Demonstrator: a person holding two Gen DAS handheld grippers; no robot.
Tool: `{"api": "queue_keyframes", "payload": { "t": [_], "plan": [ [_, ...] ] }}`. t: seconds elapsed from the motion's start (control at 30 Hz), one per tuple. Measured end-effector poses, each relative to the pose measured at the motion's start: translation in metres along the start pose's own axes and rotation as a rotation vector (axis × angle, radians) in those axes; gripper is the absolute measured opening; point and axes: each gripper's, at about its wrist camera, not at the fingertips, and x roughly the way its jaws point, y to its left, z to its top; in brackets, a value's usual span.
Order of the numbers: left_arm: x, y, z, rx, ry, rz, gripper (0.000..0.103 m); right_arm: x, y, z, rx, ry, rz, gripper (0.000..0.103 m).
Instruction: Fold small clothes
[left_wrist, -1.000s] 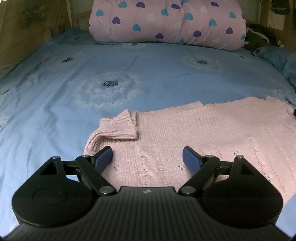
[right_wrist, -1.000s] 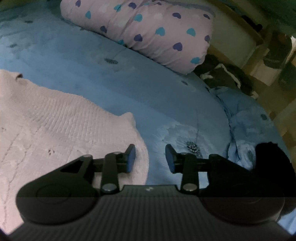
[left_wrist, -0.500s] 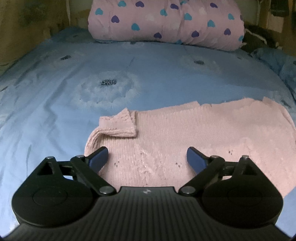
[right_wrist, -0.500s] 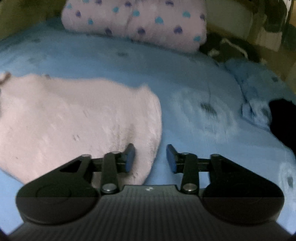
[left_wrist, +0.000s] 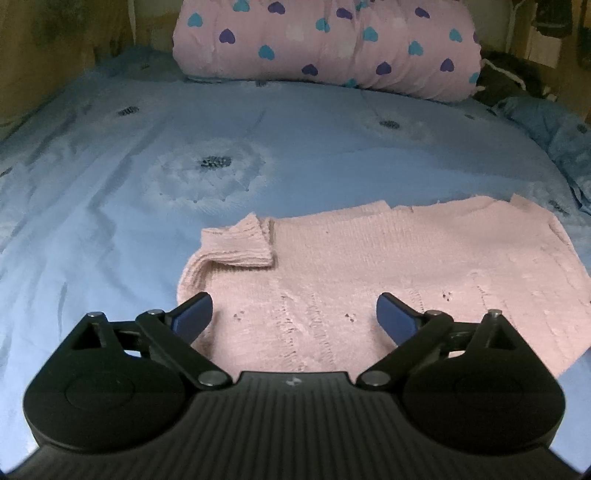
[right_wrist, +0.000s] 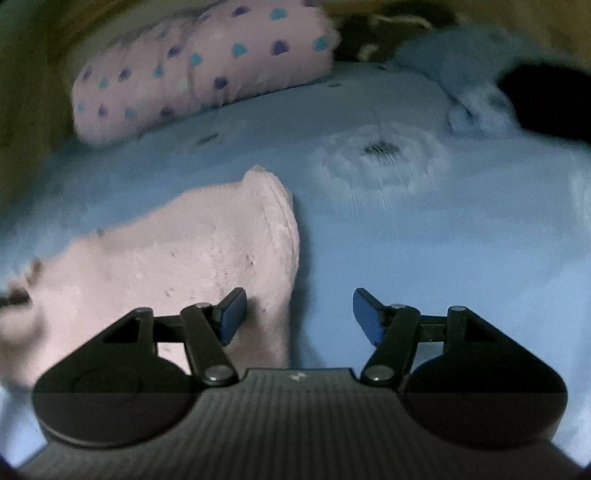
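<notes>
I see the pink knit sweater (left_wrist: 388, 266) lying flat on the bed (left_wrist: 147, 184), soft and floppy; both my left tool (left_wrist: 294, 314) and right tool (right_wrist: 298, 314) gape empty, so I'd pinch its edge.

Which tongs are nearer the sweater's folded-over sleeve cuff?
Left. The left tongs sit open over the pink sweater, the cuff just ahead-left. The right tongs straddle the sweater's opposite edge, open.

Bedroom — blue bedsheet (left_wrist: 184, 110), heart-print quilt (left_wrist: 325, 44).
</notes>
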Motion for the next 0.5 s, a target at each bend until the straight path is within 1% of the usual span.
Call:
{"api": "queue_keyframes", "payload": {
  "t": [0.07,0.13,0.2,0.3,0.43,0.5],
  "plan": [
    [-0.003,0.004,-0.001,0.003,0.005,0.005,0.099,-0.005,-0.004,-0.006,0.108,0.000,0.035,0.066],
    [-0.005,0.009,-0.001,-0.001,0.012,0.014,0.099,-0.011,-0.004,-0.014,0.171,0.006,0.071,0.066],
    [-0.007,0.016,-0.001,-0.017,0.013,0.027,0.099,-0.021,0.004,-0.022,0.215,-0.018,0.044,0.066],
    [-0.010,0.027,-0.003,-0.051,0.023,0.035,0.099,-0.038,0.023,-0.032,0.251,-0.055,0.038,0.068],
    [-0.012,0.040,-0.005,-0.094,0.042,0.002,0.099,-0.056,0.047,-0.049,0.280,-0.070,0.073,0.068],
    [-0.013,0.044,-0.006,-0.110,0.047,-0.010,0.099,-0.058,0.055,-0.054,0.289,-0.073,0.053,0.068]
  ]
}}
